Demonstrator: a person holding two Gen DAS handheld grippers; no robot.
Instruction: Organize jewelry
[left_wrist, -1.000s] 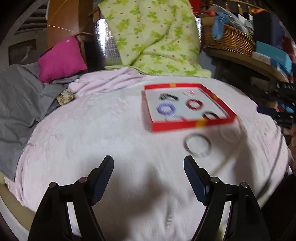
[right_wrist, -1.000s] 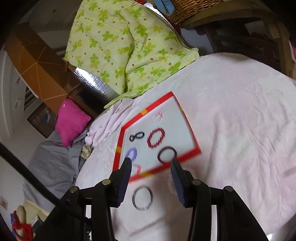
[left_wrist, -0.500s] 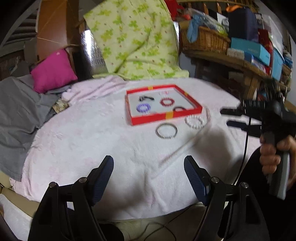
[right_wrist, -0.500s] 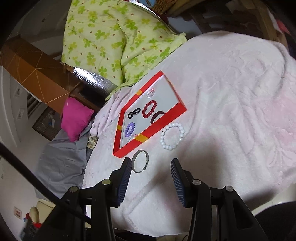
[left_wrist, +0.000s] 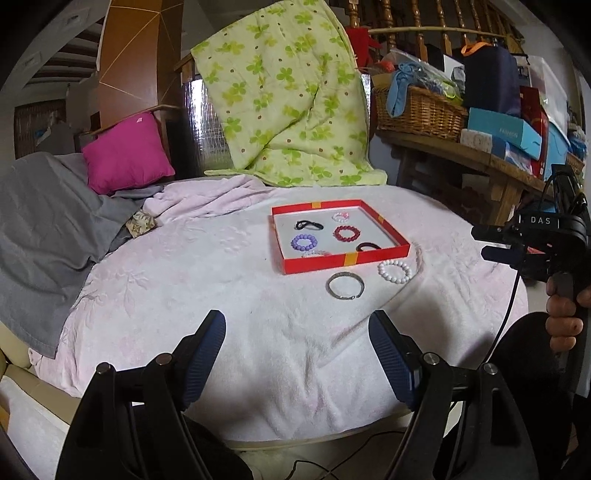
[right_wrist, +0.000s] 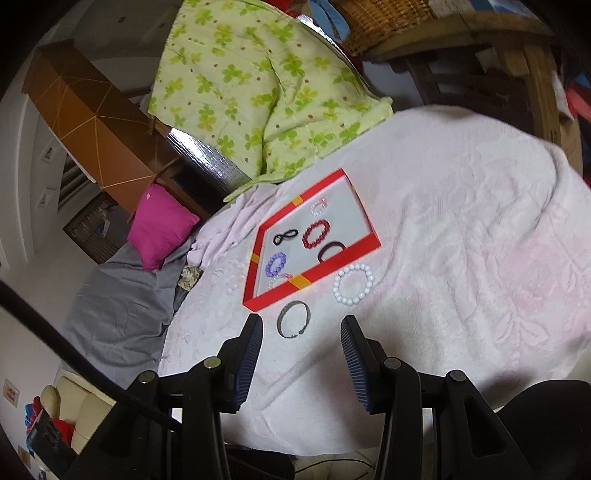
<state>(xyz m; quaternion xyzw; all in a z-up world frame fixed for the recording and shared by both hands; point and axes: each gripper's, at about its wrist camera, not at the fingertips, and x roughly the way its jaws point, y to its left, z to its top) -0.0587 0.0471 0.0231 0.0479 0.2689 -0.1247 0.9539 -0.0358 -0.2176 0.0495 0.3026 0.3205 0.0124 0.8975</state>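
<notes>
Both grippers (left_wrist: 297, 354) (right_wrist: 302, 360) have retreated, fingers spread (two bracelets (left_wrist: 345, 285) outside tray (left_wrist: 343, 260), six inside).

Plush pink cloth (left_wrist: 221, 288); shiny metal bangle (left_wrist: 345, 285); glossy white beads (left_wrist: 395, 271).

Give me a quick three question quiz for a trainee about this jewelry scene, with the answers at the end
1. True or false: the white bead bracelet lies inside the red tray.
2. Which piece lies nearest the right gripper? A) silver bangle B) purple bracelet C) red bracelet
3. Fill in: the left gripper is ____ and holds nothing.

Key
1. False: it lies on the pink cloth, just outside the tray's near wall.
2. A
3. open
</notes>
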